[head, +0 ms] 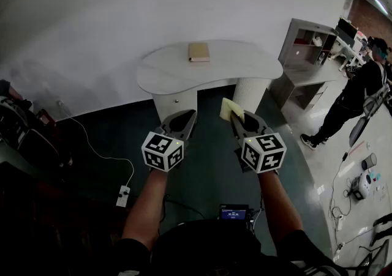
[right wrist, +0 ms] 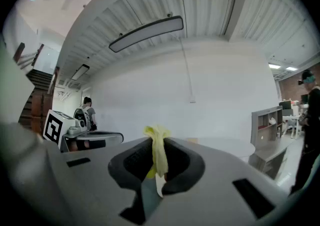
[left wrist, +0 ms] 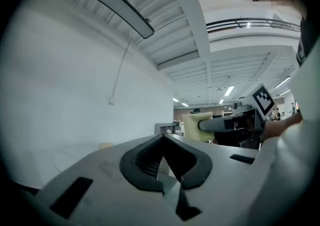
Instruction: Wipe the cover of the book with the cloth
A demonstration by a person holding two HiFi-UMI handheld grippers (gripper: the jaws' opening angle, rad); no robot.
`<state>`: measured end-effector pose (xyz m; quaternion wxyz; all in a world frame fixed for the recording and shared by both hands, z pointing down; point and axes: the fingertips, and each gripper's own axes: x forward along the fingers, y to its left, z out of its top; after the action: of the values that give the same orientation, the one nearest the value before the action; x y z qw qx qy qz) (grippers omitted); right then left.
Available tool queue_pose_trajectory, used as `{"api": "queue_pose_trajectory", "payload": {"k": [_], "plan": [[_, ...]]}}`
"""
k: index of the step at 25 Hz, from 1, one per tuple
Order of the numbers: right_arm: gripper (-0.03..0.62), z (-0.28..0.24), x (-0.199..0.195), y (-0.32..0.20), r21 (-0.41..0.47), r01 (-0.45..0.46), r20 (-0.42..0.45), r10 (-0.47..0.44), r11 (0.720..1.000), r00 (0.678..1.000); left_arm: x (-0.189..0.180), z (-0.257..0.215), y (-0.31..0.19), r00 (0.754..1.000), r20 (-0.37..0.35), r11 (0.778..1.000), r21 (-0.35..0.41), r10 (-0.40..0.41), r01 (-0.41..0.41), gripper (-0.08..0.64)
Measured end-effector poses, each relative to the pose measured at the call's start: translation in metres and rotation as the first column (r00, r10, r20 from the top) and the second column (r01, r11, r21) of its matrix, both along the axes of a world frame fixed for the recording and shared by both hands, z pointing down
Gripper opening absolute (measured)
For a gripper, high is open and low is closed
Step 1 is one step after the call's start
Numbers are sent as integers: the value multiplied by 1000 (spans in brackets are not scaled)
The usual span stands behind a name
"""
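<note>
A tan book point(head: 198, 52) lies flat near the back edge of a white kidney-shaped table point(head: 165, 73), well ahead of both grippers. My right gripper point(head: 234, 117) is shut on a yellow cloth point(head: 230, 109), which stands up out of its tips; in the right gripper view the cloth point(right wrist: 158, 152) is pinched between the dark pads. My left gripper point(head: 190, 114) is shut with nothing in it, its pads point(left wrist: 148, 162) meeting at the tip. Both grippers hang in the air above the dark floor, short of the table. From the left gripper view the cloth point(left wrist: 191, 124) shows beside the right gripper.
A grey shelf unit point(head: 306, 42) stands right of the table. A person in dark clothes point(head: 355, 94) stands at the far right. A white cable runs to a power strip point(head: 123, 196) on the floor at left. Dark furniture point(head: 24, 140) fills the left edge.
</note>
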<state>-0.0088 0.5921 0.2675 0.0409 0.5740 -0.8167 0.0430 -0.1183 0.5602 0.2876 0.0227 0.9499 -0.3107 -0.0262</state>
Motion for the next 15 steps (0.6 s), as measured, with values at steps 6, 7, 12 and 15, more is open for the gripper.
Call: {"api": "queue_pose_trajectory", "payload": {"k": [6,7,12,15], "plan": [[87,2,2,0,0,-6,-1,6,1000,1000,2,1,2,1000,5,1000,2,11,-11,2],[87,3,2,1,-2,-6,-1,6,1000,1000,2,1,2,1000,5,1000,1,11,-11,2],[87,5,4,2,-6,-3,4,3,1000,1000,2,3,3,1000,6,1000,-7,5,-5,2],[87,5,5,3,-1,2,18,-2,1000,1000,3,5,4,1000,7,1000,-5,3,-2,2]]}}
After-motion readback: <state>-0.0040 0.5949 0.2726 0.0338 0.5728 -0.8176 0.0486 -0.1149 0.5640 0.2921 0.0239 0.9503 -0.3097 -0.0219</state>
